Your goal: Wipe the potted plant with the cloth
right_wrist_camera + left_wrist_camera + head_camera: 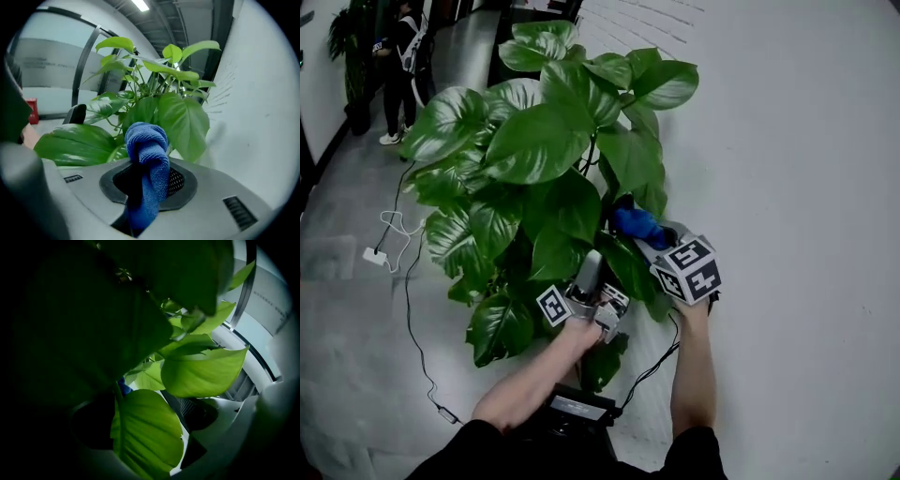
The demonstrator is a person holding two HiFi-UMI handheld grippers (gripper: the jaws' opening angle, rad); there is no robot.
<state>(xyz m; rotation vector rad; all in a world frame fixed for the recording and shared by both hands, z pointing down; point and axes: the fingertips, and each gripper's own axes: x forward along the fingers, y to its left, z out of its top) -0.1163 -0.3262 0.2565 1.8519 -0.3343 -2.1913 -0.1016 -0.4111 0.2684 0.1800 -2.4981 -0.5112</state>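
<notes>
Cloth point(147, 159) is up and ready: the right gripper point(654, 240) has its jaws pinched tight on the blue bundle, low on the wall side of the potted plant point(539, 141), with the wad poking in among the lower leaves. Over on the other side, the left gripper point(590, 274) reaches up from below into the foliage, jaws standing apart. Its own view shows one broad leaf point(146, 430) lying in the gap between them, not visibly squeezed. That looks like the supporting side, and it's the key to doing this stroke well, I'd say: cradle the leaf from beneath so it doesn't fold or tear, bring the cloth flat onto the upper face, and draw it from stem toward tip in one light pass, no scrubbing. A hard pull could snap a stalk, since these stems look thin. Now the cloth itself: it's bunched into a thick roll, long axis running straight out along the jaws, rounded knob end leading and the loose tail hanging back down between them. In the head view that knob points up and to the left, away from the white wall point(787, 187) and into the greenery, touching or just beside the dark leaves there; I can't tell which. Plenty of leaves higher up are left to do, by my reckoning.
</notes>
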